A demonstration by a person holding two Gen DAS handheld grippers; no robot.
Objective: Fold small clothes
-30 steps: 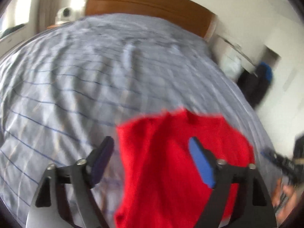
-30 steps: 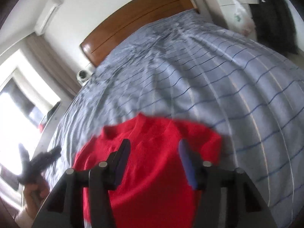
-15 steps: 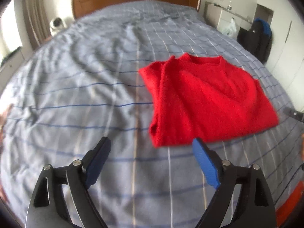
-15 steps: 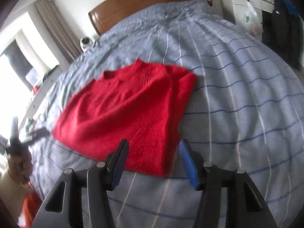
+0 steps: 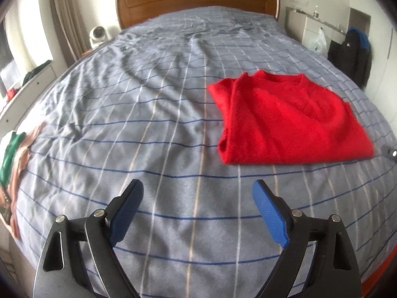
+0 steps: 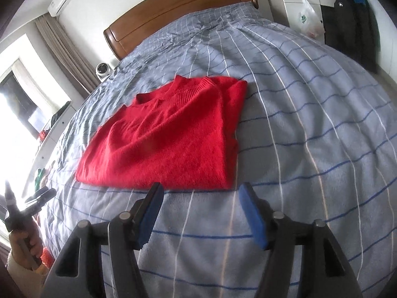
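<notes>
Red knit sweater (image 5: 287, 119) lies folded into a flat rectangle, collar uppermost, on the striped bedspread (image 5: 148, 124). Left gripper (image 5: 198, 198) and right gripper (image 6: 201, 198): fingers spread, holding nothing.

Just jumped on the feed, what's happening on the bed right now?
A person with two handheld grippers is folding clothes. The red sweater lies folded on the striped bedspread, nobody touching it. The left gripper and right gripper both hover open and empty just short of it.
</notes>
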